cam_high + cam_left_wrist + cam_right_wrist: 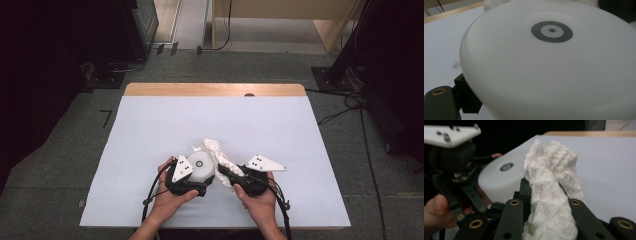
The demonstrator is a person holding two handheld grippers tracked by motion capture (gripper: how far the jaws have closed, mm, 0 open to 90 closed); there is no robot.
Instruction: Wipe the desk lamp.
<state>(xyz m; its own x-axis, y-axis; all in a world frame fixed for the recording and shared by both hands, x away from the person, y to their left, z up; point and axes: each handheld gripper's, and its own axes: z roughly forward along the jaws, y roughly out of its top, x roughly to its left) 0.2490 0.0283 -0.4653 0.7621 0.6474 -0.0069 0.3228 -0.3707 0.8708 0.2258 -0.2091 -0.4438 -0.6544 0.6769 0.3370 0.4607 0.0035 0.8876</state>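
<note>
Fingers, right: black jaws of the right gripper [549,220] closed tight on a bunched white waffle-weave cloth [551,195], which fills the narrow gap between them and stands up out of it

Fingers, left: left gripper [192,182] has a round white plastic puck-shaped object [549,70] with a grey ring mark on its top hard against its jaw; it looks clamped at the rim, though the far jaw is hidden behind the puck

Where the things are: puck and cloth sit together at the near middle of the table's pale sheet [150,130], between the two hands, with the cloth draped against the puck's right side and trailing off behind it

Work in hand: by the look of it, wiping the puck with the cloth while the other gripper steadies it

Risk, slip: the puck is smooth and rounded, so a hard rub could push it out of the left jaws and send it skidding across the sheet

Risk, cloth: only a bunched end is pinched, so dragging against the puck may pull it free

Risk, collision: both grippers work very near each other, and a stray stroke could knock jaw against jaw
</note>
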